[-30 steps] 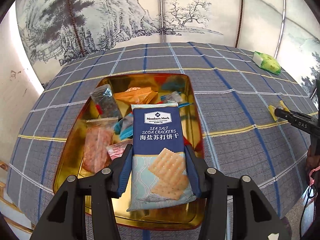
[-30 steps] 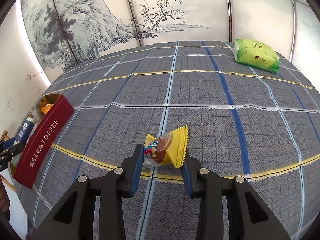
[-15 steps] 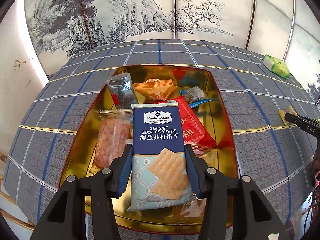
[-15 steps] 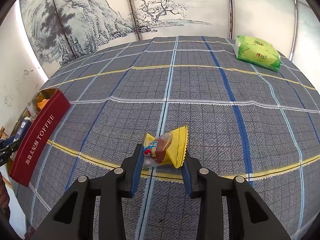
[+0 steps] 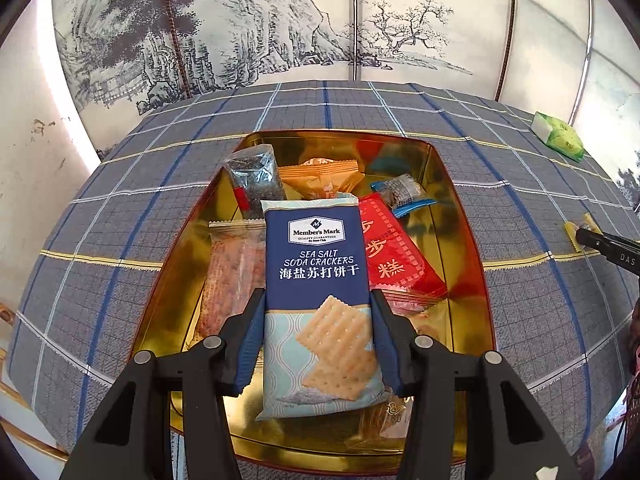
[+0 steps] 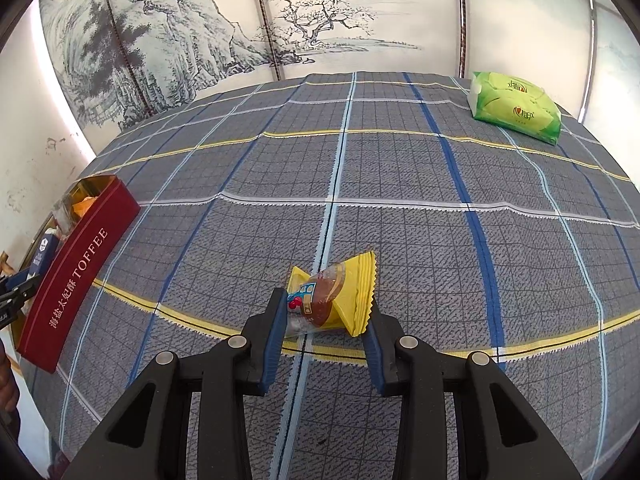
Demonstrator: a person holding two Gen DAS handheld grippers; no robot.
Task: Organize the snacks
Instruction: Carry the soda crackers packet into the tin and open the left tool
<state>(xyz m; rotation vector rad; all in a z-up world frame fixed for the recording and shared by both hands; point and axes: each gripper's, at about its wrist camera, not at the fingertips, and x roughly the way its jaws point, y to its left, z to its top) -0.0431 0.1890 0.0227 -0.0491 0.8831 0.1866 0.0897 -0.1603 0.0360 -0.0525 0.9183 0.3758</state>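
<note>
In the left wrist view we hold the left gripper low in the centre of the frame, its blue-padded jaws pinching a blue pack of sea salt soda crackers by its long edges. The pack hangs over the gold tin, which fills the middle of the frame on the checked tablecloth. Inside the tin we see a red packet right of the crackers, a pinkish clear-wrapped bar to the left, and a dark speckled packet, an orange packet and a small blue-ended sweet toward the top.

In the right wrist view our right gripper sits at lower centre, its jaws pressed against a yellow-wrapped candy that seems to rest on the cloth. The tin's red side, lettered TOFFEE, lies at the left edge. A green pack lies at upper right, well apart.
</note>
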